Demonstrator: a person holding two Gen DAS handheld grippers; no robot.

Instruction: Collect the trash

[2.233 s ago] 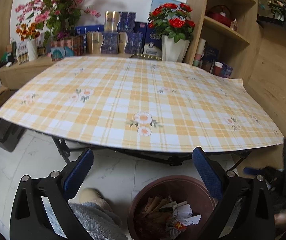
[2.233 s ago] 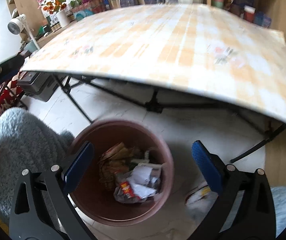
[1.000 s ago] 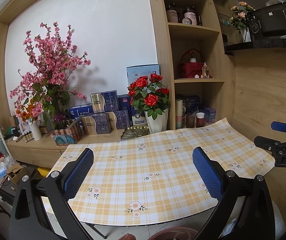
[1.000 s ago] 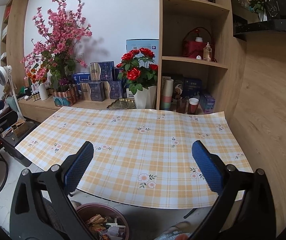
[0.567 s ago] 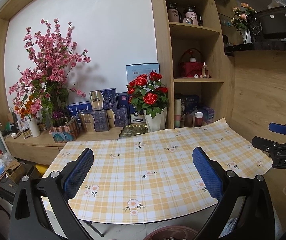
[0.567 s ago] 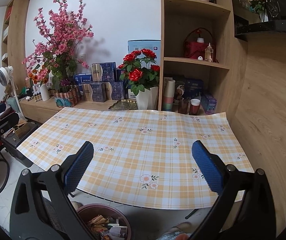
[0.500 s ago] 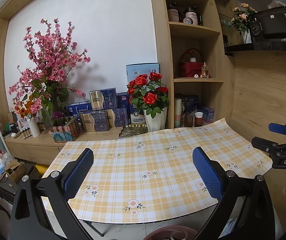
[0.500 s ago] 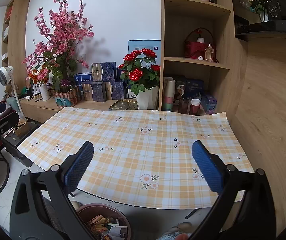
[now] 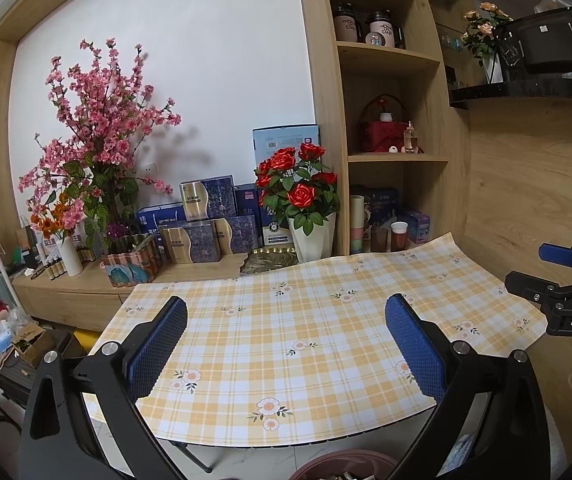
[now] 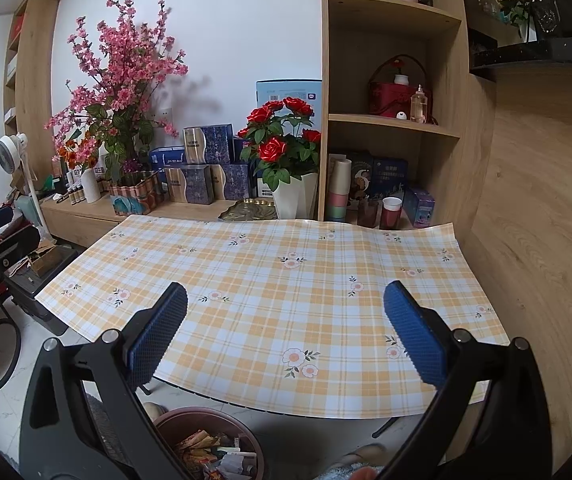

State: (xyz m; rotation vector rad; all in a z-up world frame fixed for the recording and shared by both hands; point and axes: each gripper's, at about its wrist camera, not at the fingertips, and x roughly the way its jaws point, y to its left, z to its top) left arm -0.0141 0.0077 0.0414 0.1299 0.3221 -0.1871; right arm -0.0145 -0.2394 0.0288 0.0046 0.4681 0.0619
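A brown trash bin (image 10: 210,446) stands on the floor below the table's near edge, holding crumpled wrappers and paper (image 10: 222,460). Its rim also shows at the bottom of the left wrist view (image 9: 342,465). The table (image 9: 306,344) wears a yellow plaid floral cloth with no loose trash on it. My left gripper (image 9: 286,344) is open and empty, held level above the near edge. My right gripper (image 10: 286,332) is open and empty too, and shows from the side in the left wrist view (image 9: 566,280).
A white vase of red roses (image 9: 306,216), blue gift boxes (image 9: 206,224), a pink blossom arrangement (image 9: 98,152) and cups (image 9: 398,232) line the back ledge. Wooden shelves (image 9: 386,100) rise at right. A wood wall (image 10: 546,240) borders the table's right side.
Both grippers rose from pointing down at the bin to facing level across the table. Over the last half second they hardly moved. Both jaws stay open.
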